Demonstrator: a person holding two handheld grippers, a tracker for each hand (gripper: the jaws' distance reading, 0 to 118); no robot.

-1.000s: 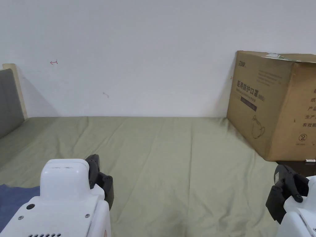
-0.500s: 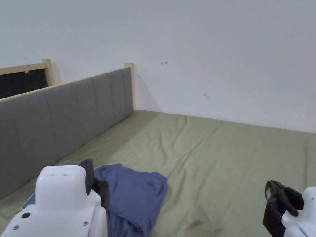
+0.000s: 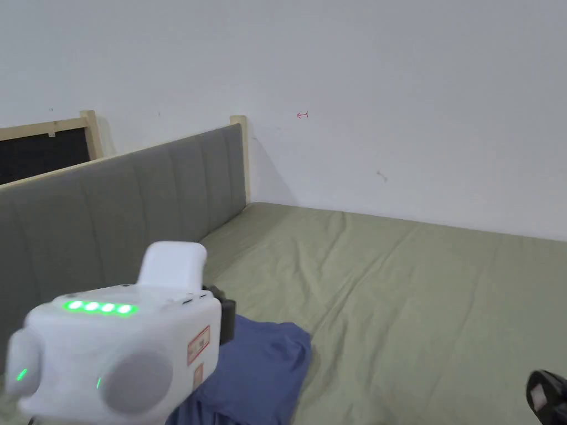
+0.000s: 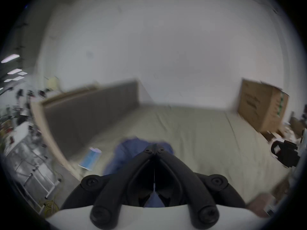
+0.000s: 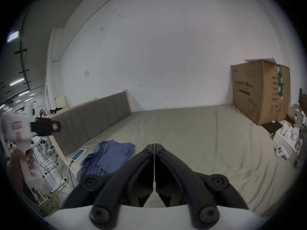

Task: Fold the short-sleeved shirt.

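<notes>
A crumpled blue short-sleeved shirt (image 3: 260, 371) lies on the olive bed sheet (image 3: 398, 299) near the grey headboard; it also appears as the shirt (image 5: 109, 155) in the right gripper view. My left gripper (image 3: 226, 318) hovers over the shirt's near edge, its white body hiding part of the cloth. Its jaws are shut with nothing between them, and blue shirt fabric (image 4: 126, 152) lies just beyond the tips. My right gripper (image 5: 154, 145) is shut and empty above the sheet, to the right of the shirt; a black part of the right gripper (image 3: 545, 395) shows at the lower right corner.
The padded grey headboard (image 3: 111, 210) runs along the left side. A phone (image 5: 78, 154) lies on the bed beside the shirt. A large cardboard box (image 5: 259, 92) stands at the far right against the wall. A white controller (image 5: 281, 152) rests at the bed's right edge.
The head camera has swung left, bringing the headboard and shirt into view. The left gripper has risen and rolled on its side. The right gripper has dropped toward the picture's lower right corner.
</notes>
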